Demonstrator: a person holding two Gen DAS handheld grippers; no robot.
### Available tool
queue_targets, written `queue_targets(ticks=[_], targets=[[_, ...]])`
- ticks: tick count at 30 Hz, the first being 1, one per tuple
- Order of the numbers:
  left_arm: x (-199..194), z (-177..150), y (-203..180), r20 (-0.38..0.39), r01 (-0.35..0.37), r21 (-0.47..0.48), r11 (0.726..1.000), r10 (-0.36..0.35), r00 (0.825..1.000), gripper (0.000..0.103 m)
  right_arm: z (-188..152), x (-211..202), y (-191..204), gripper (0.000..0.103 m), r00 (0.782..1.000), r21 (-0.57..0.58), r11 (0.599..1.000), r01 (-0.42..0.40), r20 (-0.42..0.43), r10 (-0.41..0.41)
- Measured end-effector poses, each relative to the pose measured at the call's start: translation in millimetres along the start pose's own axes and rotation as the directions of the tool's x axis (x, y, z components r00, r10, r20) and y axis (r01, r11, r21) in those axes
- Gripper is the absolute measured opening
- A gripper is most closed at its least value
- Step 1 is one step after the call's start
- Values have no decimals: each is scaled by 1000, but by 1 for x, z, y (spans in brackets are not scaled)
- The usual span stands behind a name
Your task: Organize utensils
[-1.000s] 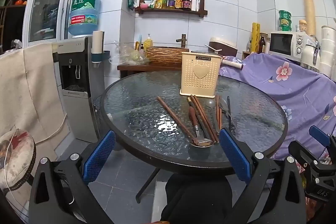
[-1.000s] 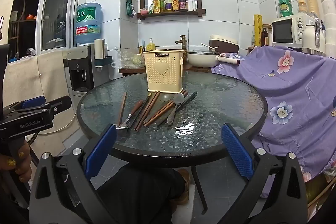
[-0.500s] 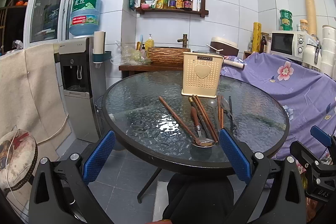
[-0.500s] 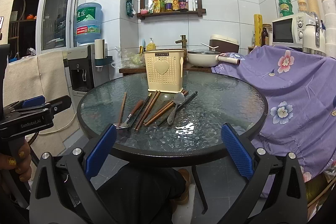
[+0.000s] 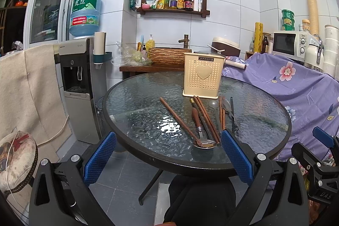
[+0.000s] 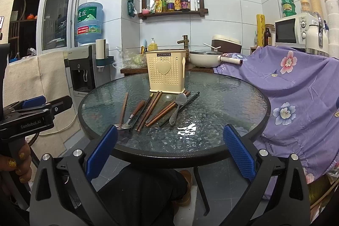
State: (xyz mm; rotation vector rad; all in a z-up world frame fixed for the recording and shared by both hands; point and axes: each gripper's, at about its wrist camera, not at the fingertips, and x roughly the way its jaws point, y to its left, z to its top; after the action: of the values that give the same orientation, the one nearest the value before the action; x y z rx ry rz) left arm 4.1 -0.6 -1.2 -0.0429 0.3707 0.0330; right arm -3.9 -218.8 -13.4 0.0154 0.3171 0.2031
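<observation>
Tiled kitchen; round glass table (image 5: pixel 135 103). Cream utensil holder (image 6: pixel 166 74) is stood upright at the table's 12 o'clock; chopsticks (image 6: pixel 151 108) and spoons (image 6: pixel 178 108) are laid flat before it. Left gripper (image 5: pixel 167 157) and right gripper (image 6: pixel 169 149) are held wide apart, empty, at 6 o'clock.

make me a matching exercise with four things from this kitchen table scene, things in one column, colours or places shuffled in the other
Things:
1. utensil holder
2. wooden-handled spoon
3. left gripper
4. microwave

Descriptions:
A. open, nothing between its blue pads
B. white, behind the purple floral cloth
C. cream, upright on the glass table
D. bowl near the table's near edge, among chopsticks

Pairs: 1-C, 2-D, 3-A, 4-B
</observation>
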Motion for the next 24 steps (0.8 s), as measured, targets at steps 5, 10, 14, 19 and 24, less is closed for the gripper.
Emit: queue_targets(ticks=[5, 10, 14, 19, 24], targets=[[0, 0, 0, -3, 1, 1, 1000, -1, 1000, 97, -1, 0, 0, 98, 1000, 2, 1000, 0, -1, 0], [-2, 1, 0, -3, 5, 1, 1000, -5, 1000, 97, -1, 0, 0, 98, 1000, 1, 1000, 0, -2, 0], [-2, 1, 1, -2, 8, 0, 1000, -8, 1000, 97, -1, 0, 0, 98, 1000, 3, 1000, -1, -2, 1], [-1, 1, 1, 0, 8, 0, 1000, -8, 1000, 97, -1, 0, 0, 98, 1000, 2, 1000, 0, 0, 0], [-3, 1, 1, 12, 11, 3, 1000, -11, 1000, 97, -1, 0, 0, 98, 1000, 2, 1000, 0, 1, 0]])
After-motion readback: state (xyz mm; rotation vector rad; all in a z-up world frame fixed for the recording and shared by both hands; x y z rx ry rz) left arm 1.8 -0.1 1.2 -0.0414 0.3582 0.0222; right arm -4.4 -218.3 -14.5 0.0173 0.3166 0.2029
